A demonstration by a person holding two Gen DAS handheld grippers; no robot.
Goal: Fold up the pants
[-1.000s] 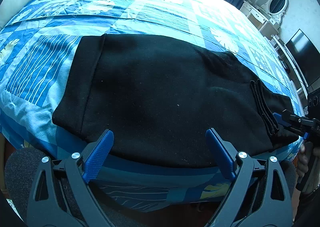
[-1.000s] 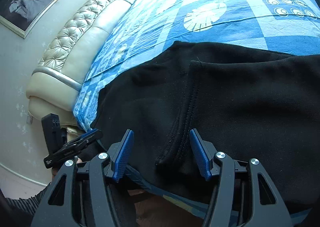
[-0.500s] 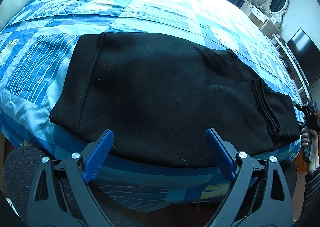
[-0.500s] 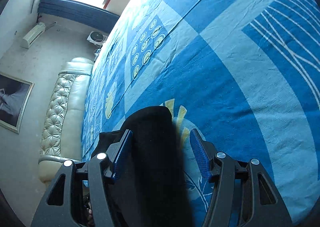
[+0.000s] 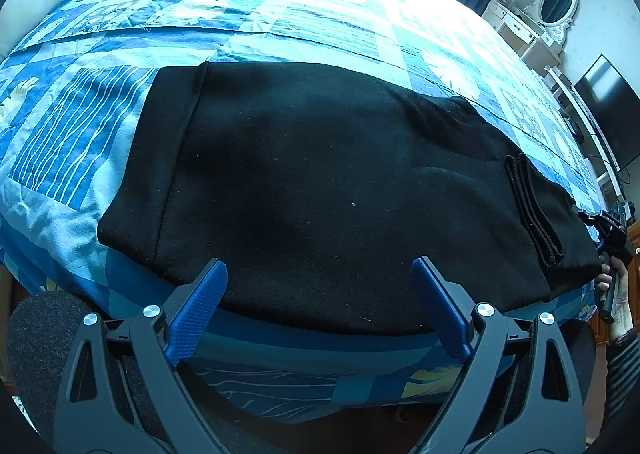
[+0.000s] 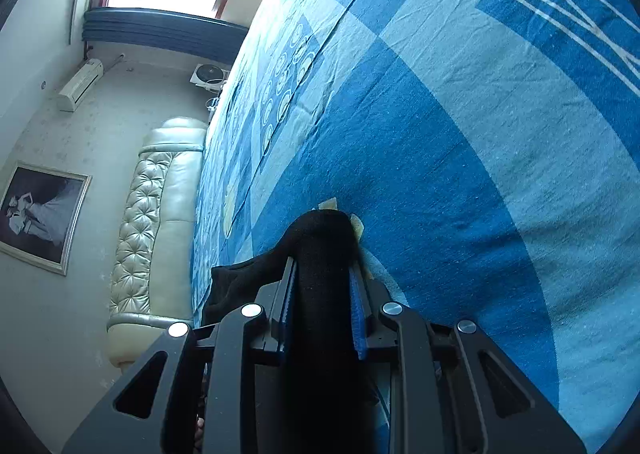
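Pants (image 5: 320, 182): black, spread flat across near edge of bed, waistband at left, folded hem at right, near edge hanging just over bed's near side.
Bed cover (image 5: 280, 14): blue patchwork, lying under pants, stretching far toward window.
Left gripper (image 5: 318, 286): blue pads wide apart, nothing between them, hovering just above near edge of pants at middle, no contact visible.
Right gripper (image 6: 322, 278): at far right end of pants, jaws closing, blue pads pressed on both sides of bunched black fabric.
Gripped fabric (image 6: 320, 238): raised as rounded fold above cover, sticking out past fingertips.
Hand (image 5: 618, 294): at right edge, wrapped round right gripper's handle, striped sleeve below.
Headboard (image 6: 160, 214): cream, tufted, at left.
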